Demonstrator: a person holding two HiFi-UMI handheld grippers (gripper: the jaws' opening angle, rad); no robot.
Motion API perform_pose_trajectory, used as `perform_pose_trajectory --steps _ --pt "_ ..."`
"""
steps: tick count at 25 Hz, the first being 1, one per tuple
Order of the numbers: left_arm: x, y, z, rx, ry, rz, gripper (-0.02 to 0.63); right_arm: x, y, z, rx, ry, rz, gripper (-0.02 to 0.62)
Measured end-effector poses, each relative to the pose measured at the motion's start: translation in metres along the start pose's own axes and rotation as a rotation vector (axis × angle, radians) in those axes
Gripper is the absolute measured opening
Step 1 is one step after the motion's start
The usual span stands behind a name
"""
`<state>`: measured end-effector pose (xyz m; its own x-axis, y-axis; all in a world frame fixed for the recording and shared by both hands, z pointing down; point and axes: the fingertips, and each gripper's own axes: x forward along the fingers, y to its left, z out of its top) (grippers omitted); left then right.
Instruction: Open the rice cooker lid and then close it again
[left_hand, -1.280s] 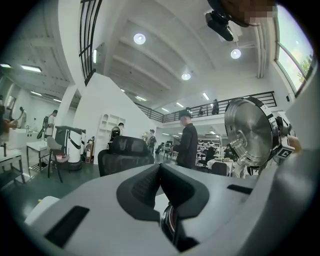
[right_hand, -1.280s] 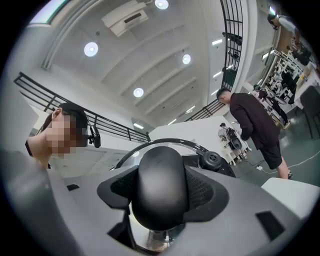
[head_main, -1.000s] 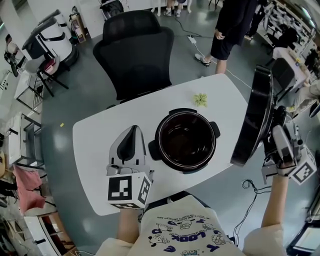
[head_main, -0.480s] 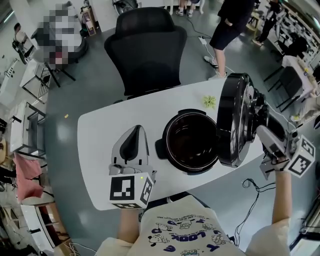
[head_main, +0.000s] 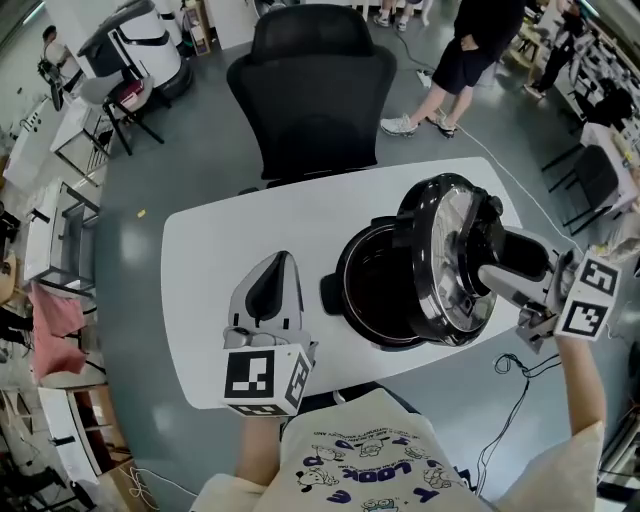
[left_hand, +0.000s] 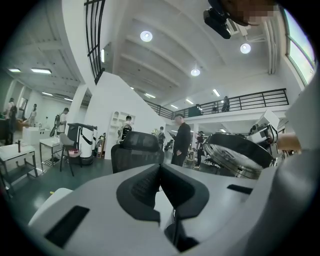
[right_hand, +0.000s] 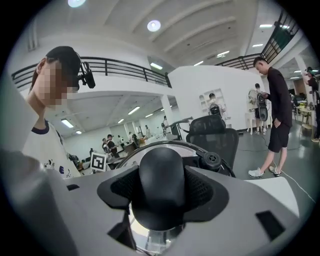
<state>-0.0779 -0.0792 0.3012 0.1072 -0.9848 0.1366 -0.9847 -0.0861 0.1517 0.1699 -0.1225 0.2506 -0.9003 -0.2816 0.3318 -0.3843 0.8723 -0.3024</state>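
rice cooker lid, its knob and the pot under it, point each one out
rice cooker lid (head_main: 445, 250), head view, middle of its visible face.
lid knob (right_hand: 161, 182), right gripper view, rounded front of the knob.
pot (head_main: 370, 290), head view, bare inner wall.

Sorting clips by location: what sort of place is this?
Probably an open lab or workshop hall: rice cooker on a white table, office chair behind it, railed mezzanine overhead.

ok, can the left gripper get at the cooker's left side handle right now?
Probably yes: the left gripper is just left of that side handle, only bare table between them; the lid tilts over the far side.
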Motion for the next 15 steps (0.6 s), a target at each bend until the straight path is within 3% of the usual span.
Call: perform_pose_trajectory --steps 6,15 --pt "-0.007 0.007 -0.002 -0.007 0.010 0.030 0.014 0.028 0.012 -0.026 -0.072 0.178 0.072 0.293" --pt "-0.003 0.022 -0.016 -0.023 0.032 0.077 0.014 0.068 0.009 -0.061 -0.168 0.351 0.152 0.293"
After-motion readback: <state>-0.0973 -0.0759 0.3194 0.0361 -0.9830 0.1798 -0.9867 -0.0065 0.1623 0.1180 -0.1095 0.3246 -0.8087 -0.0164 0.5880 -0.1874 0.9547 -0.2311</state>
